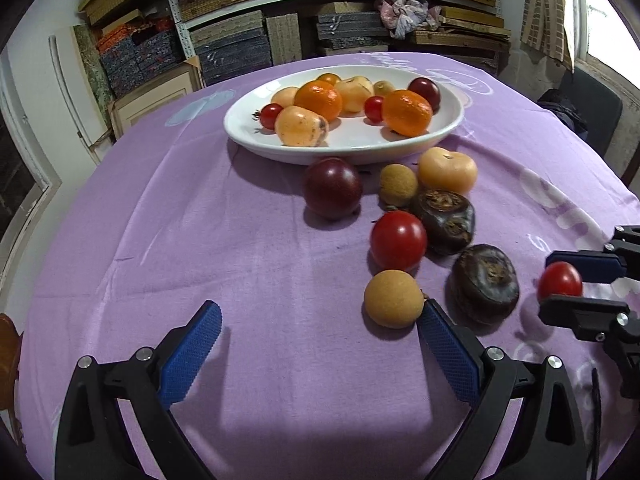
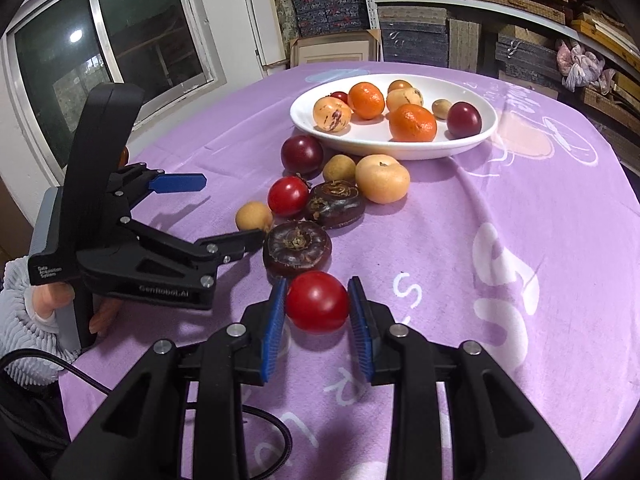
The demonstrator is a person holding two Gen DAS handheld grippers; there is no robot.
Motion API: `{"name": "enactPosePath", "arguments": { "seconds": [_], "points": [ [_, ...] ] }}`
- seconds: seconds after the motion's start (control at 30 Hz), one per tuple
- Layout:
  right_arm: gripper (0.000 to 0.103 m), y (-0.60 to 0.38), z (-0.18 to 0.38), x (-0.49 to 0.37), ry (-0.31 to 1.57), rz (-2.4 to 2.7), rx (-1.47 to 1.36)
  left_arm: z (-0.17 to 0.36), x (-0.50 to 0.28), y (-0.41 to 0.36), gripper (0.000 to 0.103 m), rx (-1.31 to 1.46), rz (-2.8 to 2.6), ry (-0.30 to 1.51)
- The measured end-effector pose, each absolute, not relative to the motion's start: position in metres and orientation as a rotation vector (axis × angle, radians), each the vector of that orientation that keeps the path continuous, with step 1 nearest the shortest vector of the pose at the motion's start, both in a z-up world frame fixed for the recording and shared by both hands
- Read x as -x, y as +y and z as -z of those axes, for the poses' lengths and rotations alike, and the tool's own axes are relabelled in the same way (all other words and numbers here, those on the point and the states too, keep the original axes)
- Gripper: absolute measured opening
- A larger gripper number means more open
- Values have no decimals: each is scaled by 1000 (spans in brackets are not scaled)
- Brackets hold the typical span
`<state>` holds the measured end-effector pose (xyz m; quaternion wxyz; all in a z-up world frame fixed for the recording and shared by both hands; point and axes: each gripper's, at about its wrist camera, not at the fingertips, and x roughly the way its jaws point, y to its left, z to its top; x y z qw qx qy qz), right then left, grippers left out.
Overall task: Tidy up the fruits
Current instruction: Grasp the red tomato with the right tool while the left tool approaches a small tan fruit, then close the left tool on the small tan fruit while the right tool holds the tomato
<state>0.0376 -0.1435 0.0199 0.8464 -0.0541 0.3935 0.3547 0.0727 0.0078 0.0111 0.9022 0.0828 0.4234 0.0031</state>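
Note:
A white plate (image 1: 248, 136) (image 2: 472, 144) at the far middle of the purple cloth holds oranges, pale fruits, small tomatoes and a dark plum. Loose fruits lie in front of it: a dark plum (image 1: 333, 188), a pale peach-coloured fruit (image 1: 448, 170), two tan longans (image 1: 394, 298), a red tomato (image 1: 398, 240) and two dark brown water chestnuts (image 1: 485, 282). My right gripper (image 2: 318, 306) is shut on a red tomato (image 2: 317, 301) (image 1: 560, 280) just above the cloth. My left gripper (image 1: 320, 332) (image 2: 232, 210) is open and empty, its right finger beside the near longan.
The table carries a purple cloth (image 1: 200, 240) with white lettering. Shelves stacked with boxes (image 1: 320, 20) stand behind the table. A window (image 2: 100, 60) is at the left. A dark chair (image 1: 592, 108) stands at the far right.

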Motion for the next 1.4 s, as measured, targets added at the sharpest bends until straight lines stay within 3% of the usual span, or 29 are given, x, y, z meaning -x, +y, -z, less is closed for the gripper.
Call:
{"name": "enactPosePath", "arguments": {
  "seconds": [0.33,0.43,0.77,1.0,1.33,1.37,1.4],
  "points": [
    [31,-142,-20,-37,829,-758,114,-10,-72,41,99,-10,46,919],
    [31,-142,-19,-37,831,-761,113,-10,-66,37,85,-27,55,909],
    [32,-141,-18,-38,839,-769,114,-14,-62,47,72,50,92,880],
    [32,-142,-19,-37,842,-769,109,-15,-55,46,51,38,83,875],
    [29,-142,-18,-38,848,-771,108,-15,-61,40,48,51,121,873],
    [27,-142,-17,-39,849,-771,106,-15,-61,39,49,41,121,875],
    [27,-143,-17,-39,850,-772,104,-14,-61,37,56,33,129,878]
  ]
}}
